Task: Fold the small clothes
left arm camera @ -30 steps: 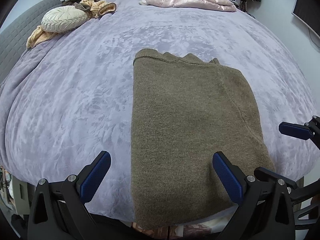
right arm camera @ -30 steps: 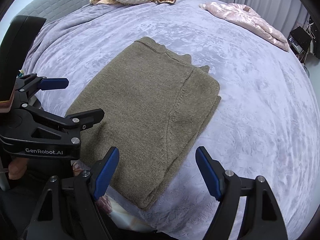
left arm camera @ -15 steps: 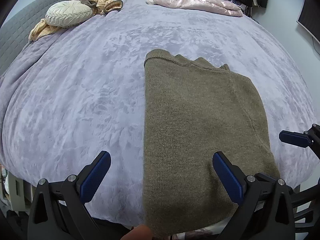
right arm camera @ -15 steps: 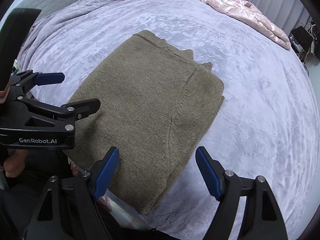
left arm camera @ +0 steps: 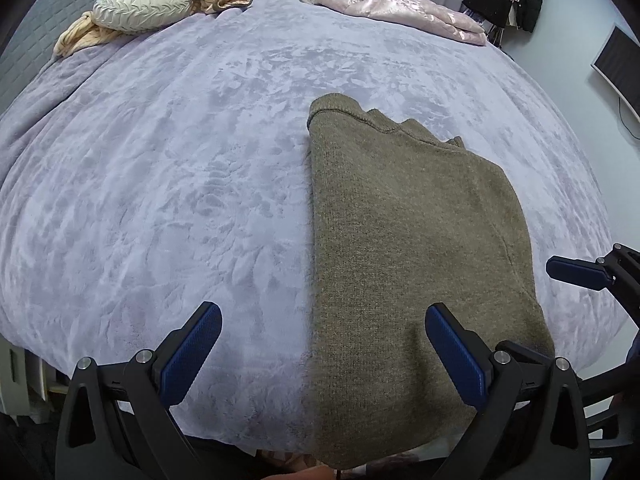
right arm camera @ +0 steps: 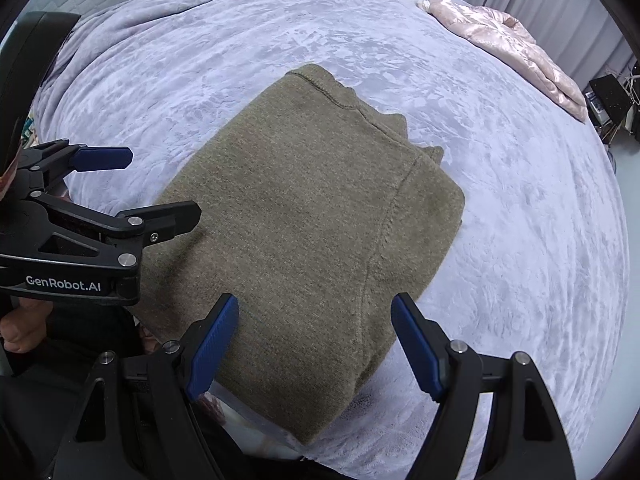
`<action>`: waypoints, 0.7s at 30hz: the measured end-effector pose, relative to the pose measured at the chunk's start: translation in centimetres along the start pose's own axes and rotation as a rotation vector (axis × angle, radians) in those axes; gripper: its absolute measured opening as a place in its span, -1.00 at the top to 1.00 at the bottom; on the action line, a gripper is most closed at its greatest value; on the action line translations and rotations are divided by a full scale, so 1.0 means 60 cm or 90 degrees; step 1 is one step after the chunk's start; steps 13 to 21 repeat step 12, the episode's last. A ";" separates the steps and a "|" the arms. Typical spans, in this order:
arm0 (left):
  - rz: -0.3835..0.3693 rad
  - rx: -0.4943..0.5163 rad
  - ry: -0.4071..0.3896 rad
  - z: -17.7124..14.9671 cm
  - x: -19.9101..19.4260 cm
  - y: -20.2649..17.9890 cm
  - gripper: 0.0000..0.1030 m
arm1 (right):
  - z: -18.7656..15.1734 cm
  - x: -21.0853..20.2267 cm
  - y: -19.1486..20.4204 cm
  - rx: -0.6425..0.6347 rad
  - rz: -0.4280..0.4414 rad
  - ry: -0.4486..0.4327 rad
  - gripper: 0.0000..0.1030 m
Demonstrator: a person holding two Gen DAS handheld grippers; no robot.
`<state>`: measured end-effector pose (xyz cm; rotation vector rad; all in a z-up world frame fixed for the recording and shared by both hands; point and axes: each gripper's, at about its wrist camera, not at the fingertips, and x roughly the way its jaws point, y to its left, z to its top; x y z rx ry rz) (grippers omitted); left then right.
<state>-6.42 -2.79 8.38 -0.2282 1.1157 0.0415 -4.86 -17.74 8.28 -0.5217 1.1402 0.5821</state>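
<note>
The olive knit sweater (left arm camera: 408, 264) lies folded in a rough rectangle at the near edge of the bed (left arm camera: 180, 184), its near end overhanging; wide plush lilac cover stays bare to its left. Both the left gripper (left arm camera: 320, 354) and right gripper (right arm camera: 314, 346) hover with fingers spread, holding nothing. Since a second ago, the left view has slid leftward, the sweater now sitting right of centre.
</note>
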 end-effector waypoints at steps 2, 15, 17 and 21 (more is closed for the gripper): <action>-0.001 -0.003 -0.003 0.000 -0.002 0.004 -0.98 | 0.003 0.001 0.008 -0.005 -0.001 0.002 -0.58; 0.010 -0.004 -0.004 -0.005 -0.009 0.001 -0.98 | -0.001 -0.002 0.017 -0.010 0.003 -0.003 -0.58; 0.010 -0.004 -0.004 -0.005 -0.009 0.001 -0.98 | -0.001 -0.002 0.017 -0.010 0.003 -0.003 -0.58; 0.010 -0.004 -0.004 -0.005 -0.009 0.001 -0.98 | -0.001 -0.002 0.017 -0.010 0.003 -0.003 -0.58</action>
